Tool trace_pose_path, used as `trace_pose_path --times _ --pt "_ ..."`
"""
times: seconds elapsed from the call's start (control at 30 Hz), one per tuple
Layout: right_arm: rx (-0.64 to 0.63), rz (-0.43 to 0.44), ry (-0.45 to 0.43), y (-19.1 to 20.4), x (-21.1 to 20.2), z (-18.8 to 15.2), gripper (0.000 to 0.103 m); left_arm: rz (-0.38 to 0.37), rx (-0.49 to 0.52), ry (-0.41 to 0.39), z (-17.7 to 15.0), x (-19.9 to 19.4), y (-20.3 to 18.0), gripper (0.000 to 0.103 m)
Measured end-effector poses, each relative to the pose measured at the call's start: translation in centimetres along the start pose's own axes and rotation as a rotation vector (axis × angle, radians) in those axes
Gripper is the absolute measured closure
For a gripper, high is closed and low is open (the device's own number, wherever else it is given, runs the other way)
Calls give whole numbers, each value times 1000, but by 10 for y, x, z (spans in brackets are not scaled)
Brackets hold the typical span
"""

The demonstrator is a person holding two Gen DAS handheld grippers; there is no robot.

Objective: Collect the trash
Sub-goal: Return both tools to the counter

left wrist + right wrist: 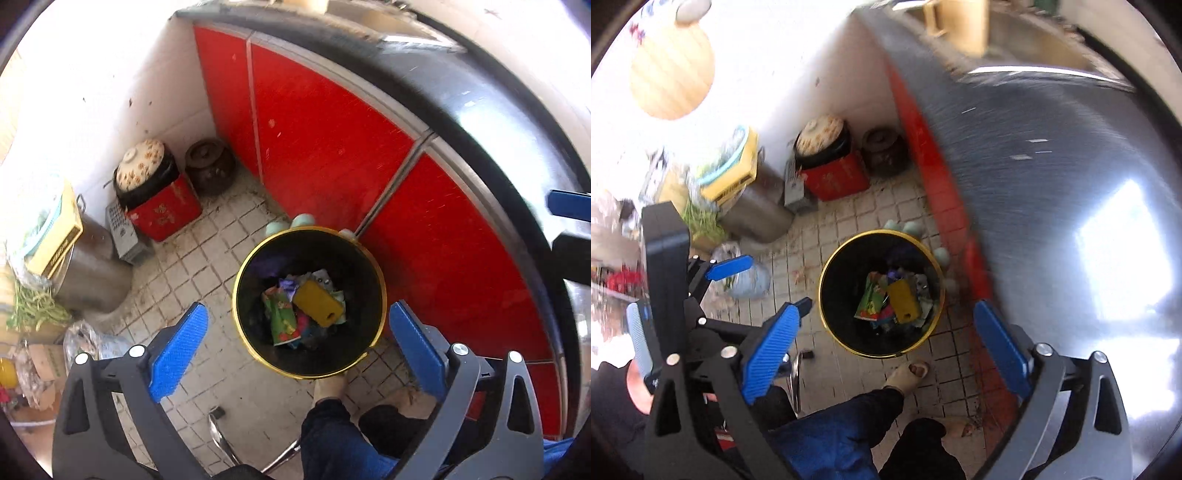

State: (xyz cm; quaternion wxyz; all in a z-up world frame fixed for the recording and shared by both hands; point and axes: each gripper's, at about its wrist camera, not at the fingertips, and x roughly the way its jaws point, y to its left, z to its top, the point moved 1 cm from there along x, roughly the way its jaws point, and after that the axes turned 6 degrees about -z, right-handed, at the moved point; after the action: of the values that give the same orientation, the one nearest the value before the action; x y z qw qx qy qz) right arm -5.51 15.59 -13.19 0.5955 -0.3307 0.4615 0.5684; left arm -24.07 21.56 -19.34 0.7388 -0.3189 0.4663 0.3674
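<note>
A black trash bin with a gold rim (236, 288) stands on the tiled floor next to red cabinet doors. Inside lie a yellow sponge (319, 302), a green wrapper (282, 319) and other scraps. My left gripper (297, 328) is open and empty, high above the bin, fingers either side of it. In the right wrist view the same bin (822, 291) with the sponge (904, 301) sits below my right gripper (886, 321), which is also open and empty. The left gripper (757, 284) shows at the left of that view.
Red cabinet doors (332, 147) under a dark countertop (1052, 166) run along the right. A red box (166, 214) with a pot, a dark jar (210, 166), a metal pot (92, 269) and bags (746, 277) crowd the corner. The person's feet (908, 373) stand near the bin.
</note>
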Motion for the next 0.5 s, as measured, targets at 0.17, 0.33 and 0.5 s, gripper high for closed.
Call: trace_pose_path --times 0.17,0.33,0.5 --pt "150 -109 -145 -66 -79 -29 7 -69 97 -41 30 -28 -55 7" --pt "407 -279 -248 -152 -154 -92 7 -145 335 -91 60 -47 -156 7" --pt "679 -479 -296 -225 -221 -179 7 -263 519 -60 70 -60 -273 7"
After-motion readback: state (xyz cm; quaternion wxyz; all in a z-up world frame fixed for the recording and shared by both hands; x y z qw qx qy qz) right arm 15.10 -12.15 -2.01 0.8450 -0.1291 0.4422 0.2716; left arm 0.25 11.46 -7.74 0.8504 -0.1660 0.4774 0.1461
